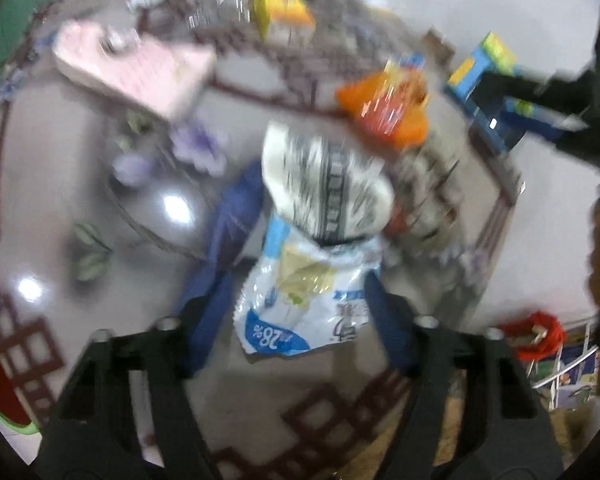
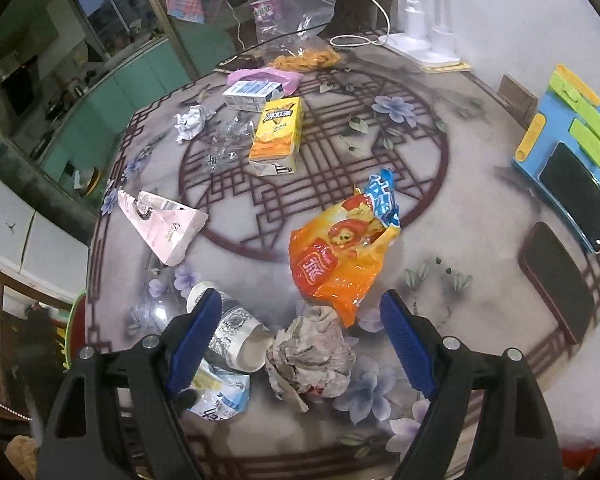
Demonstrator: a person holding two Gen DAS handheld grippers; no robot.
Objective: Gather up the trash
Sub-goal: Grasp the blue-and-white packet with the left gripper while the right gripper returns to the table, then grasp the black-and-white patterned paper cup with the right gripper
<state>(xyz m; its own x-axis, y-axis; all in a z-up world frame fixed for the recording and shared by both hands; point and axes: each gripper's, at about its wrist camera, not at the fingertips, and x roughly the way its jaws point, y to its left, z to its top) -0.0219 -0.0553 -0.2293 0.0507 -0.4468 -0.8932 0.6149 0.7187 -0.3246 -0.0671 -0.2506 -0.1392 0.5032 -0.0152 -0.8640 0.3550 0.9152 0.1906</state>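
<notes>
The left wrist view is blurred by motion. My left gripper point(image 1: 300, 280) is shut on a white and blue snack wrapper point(image 1: 300, 296) and a patterned paper cup point(image 1: 328, 188), held above the table. My right gripper point(image 2: 300, 312) is open and empty, its blue fingers either side of a crumpled paper ball point(image 2: 312, 356). The cup point(image 2: 236, 332) and the wrapper point(image 2: 220, 396) show at the right view's lower left, behind the left finger point(image 2: 196, 336). An orange snack bag point(image 2: 340, 256) lies just beyond the paper ball.
On the patterned table point(image 2: 440, 208): a yellow drink carton point(image 2: 276, 136), a pink box point(image 2: 164, 224), a white carton point(image 2: 252, 94), a crumpled foil ball point(image 2: 190, 122), clear plastic point(image 2: 224, 144), a dark case point(image 2: 556, 280), a phone on a blue board point(image 2: 580, 196). A red bin rim point(image 1: 0, 380) at the left.
</notes>
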